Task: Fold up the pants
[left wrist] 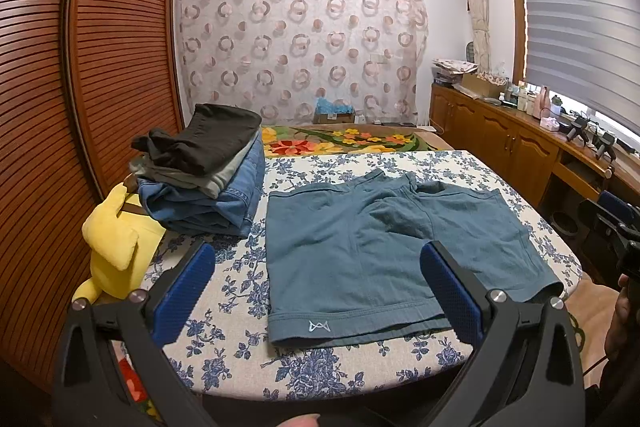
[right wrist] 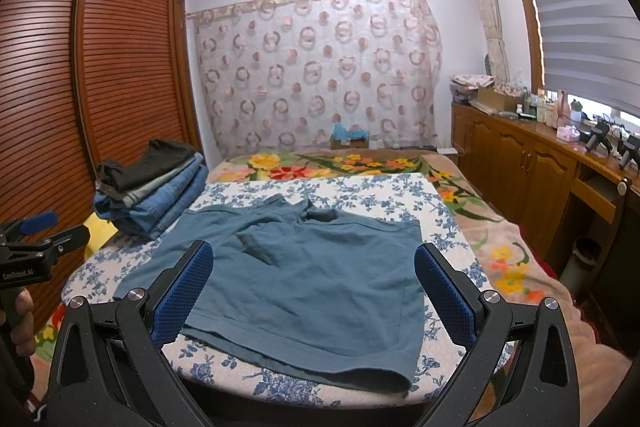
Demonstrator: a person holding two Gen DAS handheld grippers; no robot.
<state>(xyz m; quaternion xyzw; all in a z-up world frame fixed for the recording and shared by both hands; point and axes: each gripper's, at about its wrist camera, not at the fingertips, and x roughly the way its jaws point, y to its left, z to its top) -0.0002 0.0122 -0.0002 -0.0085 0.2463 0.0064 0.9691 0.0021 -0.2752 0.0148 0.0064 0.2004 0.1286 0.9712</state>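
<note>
A pair of teal shorts [left wrist: 384, 247] lies spread flat on the blue-flowered board [left wrist: 240, 347], waistband far, leg hems near. A small white logo marks its near left hem. My left gripper [left wrist: 316, 267] hovers open above the near left leg hem, nothing between its blue pads [left wrist: 188, 287]. In the right wrist view the same shorts [right wrist: 304, 279] fill the middle of the board [right wrist: 224, 371]. My right gripper [right wrist: 314, 267] is open over the near right leg, holding nothing. The left gripper [right wrist: 36, 231] also shows at the left edge there.
A stack of folded pants [left wrist: 208, 171], dark on top and denim below, sits at the board's far left. A yellow plush toy [left wrist: 116, 243] lies beside it. A slatted wardrobe [left wrist: 80, 67] stands left, wooden cabinets [right wrist: 532, 167] right, a flowered bed cover [right wrist: 500, 251] around the board.
</note>
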